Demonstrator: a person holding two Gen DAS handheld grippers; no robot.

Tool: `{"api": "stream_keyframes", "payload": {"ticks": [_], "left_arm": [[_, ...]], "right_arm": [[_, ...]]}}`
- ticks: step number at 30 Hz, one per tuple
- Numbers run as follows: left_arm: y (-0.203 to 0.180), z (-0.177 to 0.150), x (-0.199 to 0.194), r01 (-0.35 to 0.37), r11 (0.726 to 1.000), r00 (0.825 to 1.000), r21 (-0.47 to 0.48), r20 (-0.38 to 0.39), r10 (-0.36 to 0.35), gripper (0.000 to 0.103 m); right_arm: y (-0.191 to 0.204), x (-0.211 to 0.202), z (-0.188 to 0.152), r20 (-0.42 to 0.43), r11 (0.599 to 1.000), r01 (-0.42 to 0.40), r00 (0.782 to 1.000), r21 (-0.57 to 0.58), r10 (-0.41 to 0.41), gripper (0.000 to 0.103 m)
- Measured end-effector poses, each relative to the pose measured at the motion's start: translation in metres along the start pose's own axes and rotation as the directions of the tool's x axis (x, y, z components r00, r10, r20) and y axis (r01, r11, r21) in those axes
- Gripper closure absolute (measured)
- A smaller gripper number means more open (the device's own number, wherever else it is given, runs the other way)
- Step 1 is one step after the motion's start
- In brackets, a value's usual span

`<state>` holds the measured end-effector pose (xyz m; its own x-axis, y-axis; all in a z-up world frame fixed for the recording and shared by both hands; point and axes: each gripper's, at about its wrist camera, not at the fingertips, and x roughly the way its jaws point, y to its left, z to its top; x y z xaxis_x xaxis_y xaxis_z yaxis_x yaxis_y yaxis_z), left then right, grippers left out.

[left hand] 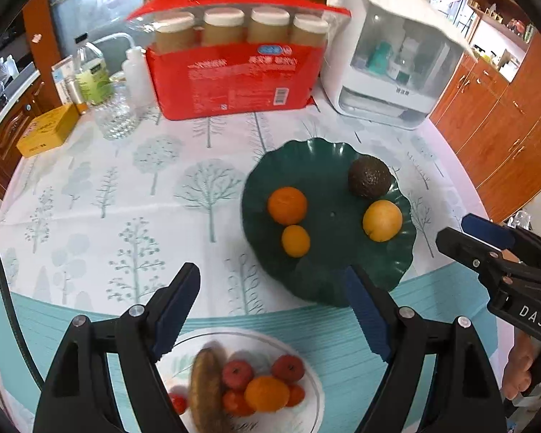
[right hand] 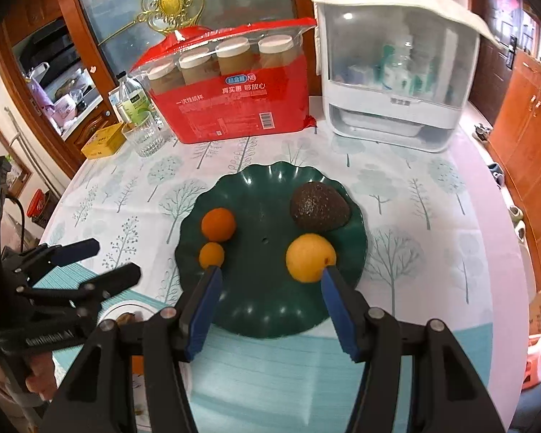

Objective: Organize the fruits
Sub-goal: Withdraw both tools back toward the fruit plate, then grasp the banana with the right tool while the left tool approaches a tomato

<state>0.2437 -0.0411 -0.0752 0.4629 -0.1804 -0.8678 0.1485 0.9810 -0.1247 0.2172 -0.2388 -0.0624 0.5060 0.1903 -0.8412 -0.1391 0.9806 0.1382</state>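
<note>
A dark green wavy plate (left hand: 328, 180) (right hand: 263, 209) holds an orange (left hand: 287, 205), a smaller orange (left hand: 295, 240), a yellow citrus (left hand: 382, 220) (right hand: 308, 258) and a dark avocado (left hand: 369, 176) (right hand: 319, 211). Nearer the table's front edge, a white plate (left hand: 317, 386) carries a brown kiwi (left hand: 207, 379), an orange and several small red fruits (left hand: 238, 375). My left gripper (left hand: 270, 285) (right hand: 113, 258) hangs open above the white plate with nothing in it. Over the green plate's near rim, my right gripper (right hand: 270, 274) (left hand: 452, 228) is open and holds nothing.
At the back of the tree-print tablecloth stand a red bag of paper cups (left hand: 234, 79) and a white lidded storage box (left hand: 389, 61). A drinking glass (left hand: 115, 115), a bottle (left hand: 92, 72) and a yellow box (left hand: 48, 133) sit back left. Wooden cabinets (left hand: 497, 119) lie to the right.
</note>
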Motion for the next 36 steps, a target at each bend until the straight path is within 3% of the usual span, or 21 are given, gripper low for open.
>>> {"api": "stream_keyframes", "payload": {"ticks": [7, 18, 27, 36], "left_arm": [[0.027, -0.008, -0.057, -0.016, 0.999, 1.000, 0.028, 0.027, 0.015, 0.022], [0.065, -0.027, -0.143, -0.017, 0.998, 0.994, 0.061, 0.111, 0.010, 0.022], [0.083, -0.054, -0.148, -0.038, 0.995, 0.994, 0.092, 0.104, 0.028, 0.022], [0.099, -0.086, -0.122, -0.046, 0.987, 0.997, 0.153, 0.073, 0.035, 0.022]], "right_arm": [[0.035, -0.037, -0.009, 0.025, 0.999, 0.050, 0.998, 0.020, -0.050, 0.045], [0.101, -0.097, -0.024, 0.108, 0.998, 0.051, 0.993, 0.025, -0.054, 0.045], [0.141, -0.099, -0.053, 0.102, 0.999, 0.040, 0.994, 0.017, -0.042, 0.045], [0.164, -0.067, -0.084, 0.031, 0.999, 0.034, 0.999, -0.004, -0.034, 0.045]]}}
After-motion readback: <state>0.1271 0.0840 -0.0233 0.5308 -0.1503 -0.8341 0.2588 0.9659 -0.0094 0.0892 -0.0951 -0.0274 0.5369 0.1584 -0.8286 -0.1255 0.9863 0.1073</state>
